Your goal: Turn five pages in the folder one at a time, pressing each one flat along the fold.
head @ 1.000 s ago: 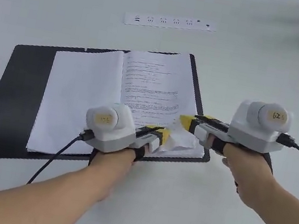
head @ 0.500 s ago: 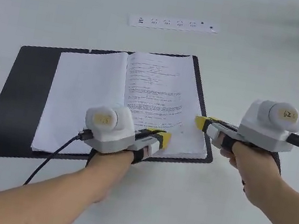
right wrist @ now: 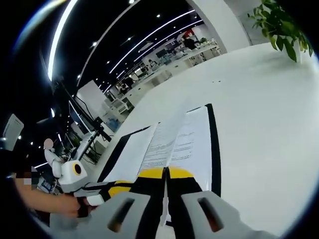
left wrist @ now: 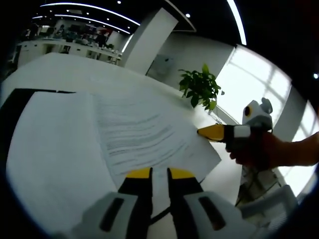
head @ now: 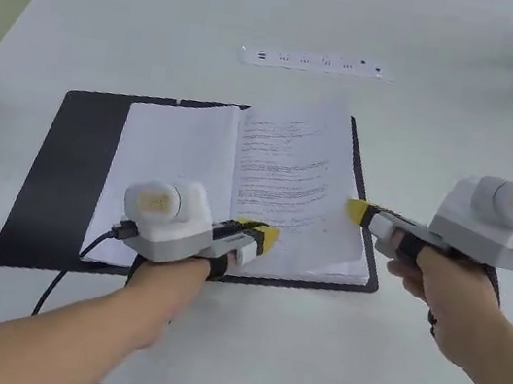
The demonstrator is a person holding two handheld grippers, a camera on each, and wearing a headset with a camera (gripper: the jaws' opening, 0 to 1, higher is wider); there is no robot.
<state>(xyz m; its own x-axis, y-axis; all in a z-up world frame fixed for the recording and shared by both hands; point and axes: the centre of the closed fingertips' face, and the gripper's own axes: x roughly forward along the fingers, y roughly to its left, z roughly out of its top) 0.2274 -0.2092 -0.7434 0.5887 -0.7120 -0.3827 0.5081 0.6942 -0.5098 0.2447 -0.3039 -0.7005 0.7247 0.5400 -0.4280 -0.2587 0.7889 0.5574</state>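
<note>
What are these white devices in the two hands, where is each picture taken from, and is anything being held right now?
There is no robot here. A person holds a hand-worked two-jaw gripper in each hand. The head view comes from a camera on the person's headset and looks down at a white table. The two round pictures come from cameras riding on the grippers, each looking along its own yellow-tipped jaws.

On the table lies an open black folder with a blank left page and a printed right page. A power strip lies beyond it.

The left gripper is over the lower edge of the pages, its jaws slightly apart. The right gripper is at the printed page's outer edge, its jaws together. Neither holds anything.
</note>
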